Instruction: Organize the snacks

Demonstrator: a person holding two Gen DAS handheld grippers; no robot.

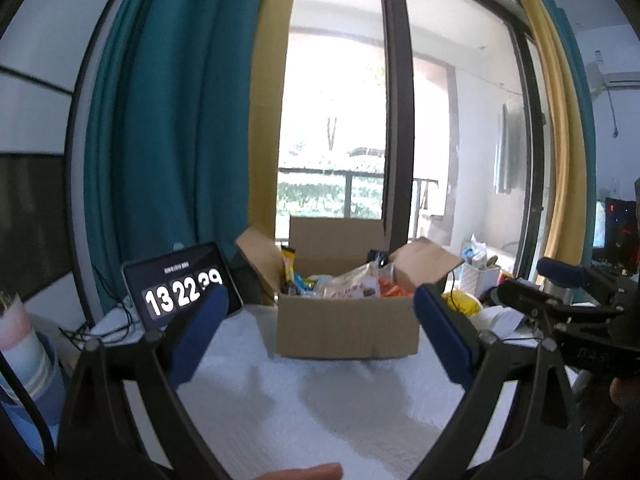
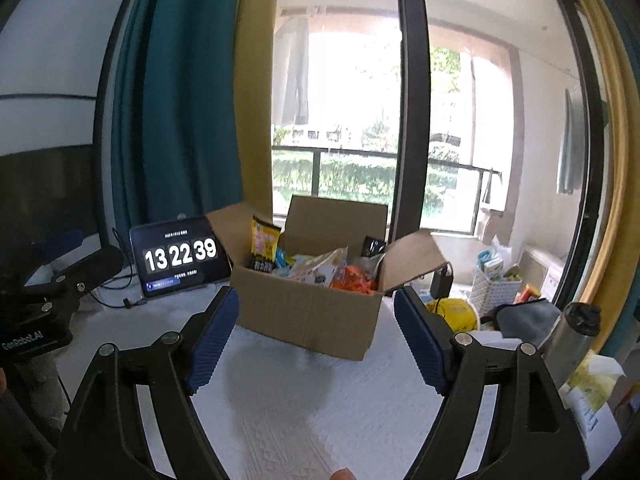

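Two wrist views of a white textured counter (image 2: 280,420) before a balcony window. An open brown cardboard box (image 2: 308,316), flaps raised, stands on the counter and holds the snacks: a yellow packet (image 2: 264,242) upright at its left wall, a pale printed pouch (image 2: 320,268) in the middle, orange wrappers (image 2: 356,278) to the right and a small black packet (image 2: 372,246) at the back. A black tablet showing a flip clock (image 2: 180,258) leans just beside the box's left flap.

Risks, as judged from here: the packets stand above the rim, so a careless reach could tip one out over the wall; a low approach could catch a raised flap and shove the light box across the counter or against the tablet. The two tools sit close side by side, so they may clash over the box.

The left gripper (image 1: 320,332) and the right gripper (image 2: 316,340) both have their blue-padded jaws wide apart with nothing between the pads. Each faces the box's front wall; the snacks lie beyond and above the pad tips, and no pad touches the cardboard.
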